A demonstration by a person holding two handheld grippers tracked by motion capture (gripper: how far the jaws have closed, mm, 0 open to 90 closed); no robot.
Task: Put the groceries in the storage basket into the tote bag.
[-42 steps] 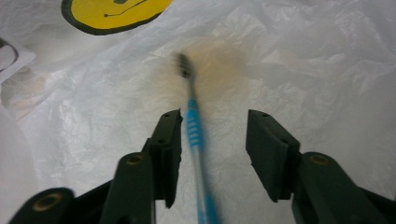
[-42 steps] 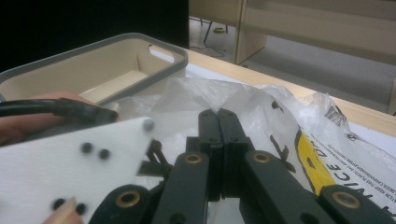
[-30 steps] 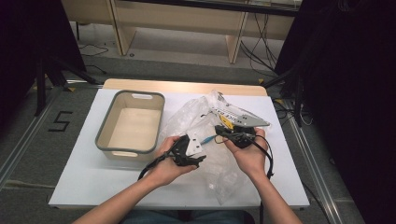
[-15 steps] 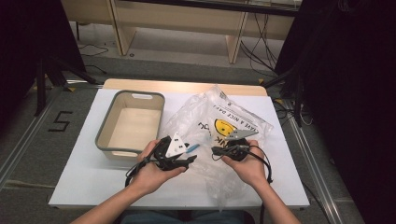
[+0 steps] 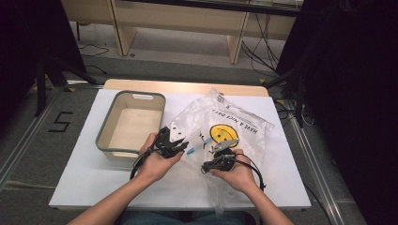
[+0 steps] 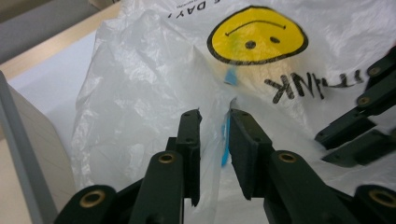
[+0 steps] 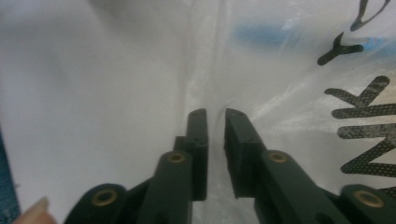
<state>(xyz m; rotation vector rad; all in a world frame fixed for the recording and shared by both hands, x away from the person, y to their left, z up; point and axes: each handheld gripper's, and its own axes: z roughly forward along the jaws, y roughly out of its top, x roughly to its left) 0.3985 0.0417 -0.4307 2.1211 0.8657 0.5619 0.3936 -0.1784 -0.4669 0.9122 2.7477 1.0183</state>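
Observation:
A see-through plastic bag (image 5: 244, 124) with a yellow smiley face (image 5: 222, 133) lies spread on the white table. My left gripper (image 5: 180, 146) is at the bag's left edge. Its jaws have just been closing and stand a little apart, with a fold of the bag (image 6: 140, 93) and a blue strip between them (image 6: 215, 114). My right gripper (image 5: 207, 165) rests low on the bag's near part. Its jaws (image 7: 215, 114) have just been opening and are narrowly open over the film (image 7: 116, 70), with nothing pinched. It also appears at the right of the left gripper view (image 6: 355, 126).
An empty beige basin with a grey rim (image 5: 105, 138) stands left of the bag, close to my left hand; its wall also edges the left gripper view (image 6: 18, 154). The table top (image 5: 84, 178) ends just behind the bag, with floor and cables beyond.
The right gripper came down toward the table and let go of the bag, which now lies flat with the smiley facing up. The left gripper's jaws narrowed around the bag's edge.

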